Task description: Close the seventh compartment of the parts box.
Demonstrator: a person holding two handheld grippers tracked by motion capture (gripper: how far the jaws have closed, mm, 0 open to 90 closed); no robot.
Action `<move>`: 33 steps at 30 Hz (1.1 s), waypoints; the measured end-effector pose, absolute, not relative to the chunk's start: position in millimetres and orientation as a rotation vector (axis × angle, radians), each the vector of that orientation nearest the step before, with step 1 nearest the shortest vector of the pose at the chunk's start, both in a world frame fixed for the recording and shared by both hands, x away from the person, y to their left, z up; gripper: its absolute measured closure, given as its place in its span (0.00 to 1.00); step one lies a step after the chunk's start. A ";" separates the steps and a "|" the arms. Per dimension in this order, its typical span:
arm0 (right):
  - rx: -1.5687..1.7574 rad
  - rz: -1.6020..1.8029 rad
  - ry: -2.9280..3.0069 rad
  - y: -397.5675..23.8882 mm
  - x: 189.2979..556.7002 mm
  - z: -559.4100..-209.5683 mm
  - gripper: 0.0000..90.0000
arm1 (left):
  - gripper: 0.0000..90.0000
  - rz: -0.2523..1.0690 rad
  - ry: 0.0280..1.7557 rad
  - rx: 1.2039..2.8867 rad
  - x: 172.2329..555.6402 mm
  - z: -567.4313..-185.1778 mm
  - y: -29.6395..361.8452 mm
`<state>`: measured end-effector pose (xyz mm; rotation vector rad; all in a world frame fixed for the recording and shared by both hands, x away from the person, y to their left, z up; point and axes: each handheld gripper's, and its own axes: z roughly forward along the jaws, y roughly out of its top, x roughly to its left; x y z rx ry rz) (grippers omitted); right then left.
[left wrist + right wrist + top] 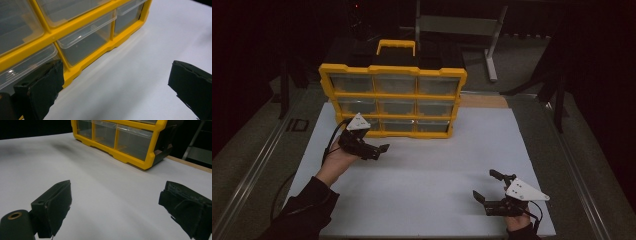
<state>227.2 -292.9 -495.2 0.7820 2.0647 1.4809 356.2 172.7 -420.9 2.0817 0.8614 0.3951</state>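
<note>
A yellow organizer cabinet (394, 95) with three rows of clear plastic drawers stands upright at the back middle of a white board (427, 170). My left gripper (379, 151) hovers just in front of its bottom left corner, open and holding nothing. In the left gripper view the gripper (117, 85) has its jaws wide apart; the left jaw sits close to the cabinet's yellow frame (75, 27) and the bottom-row drawers (87, 42). My right gripper (486, 185) is open near the board's front right. In its own view the gripper (120, 205) is open, the cabinet (130, 160) far ahead.
The cabinet has a yellow carry handle (396, 46) on top. A strip of wooden tabletop (482, 101) shows behind the board at the right. Grey metal frame legs (494, 45) stand in the dark background. A rail (257, 165) runs along the table's left side.
</note>
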 end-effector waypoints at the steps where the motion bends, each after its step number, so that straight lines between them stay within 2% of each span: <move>1: 0.782 1.480 2.064 -292.9 227.2 -495.2 0.10 | 0.00 0.396 0.857 2.080 354.3 -419.5 173.2; 33: 0.776 1.481 2.061 -292.3 226.6 -494.3 0.10 | 0.00 0.460 0.805 1.956 281.9 -391.5 204.4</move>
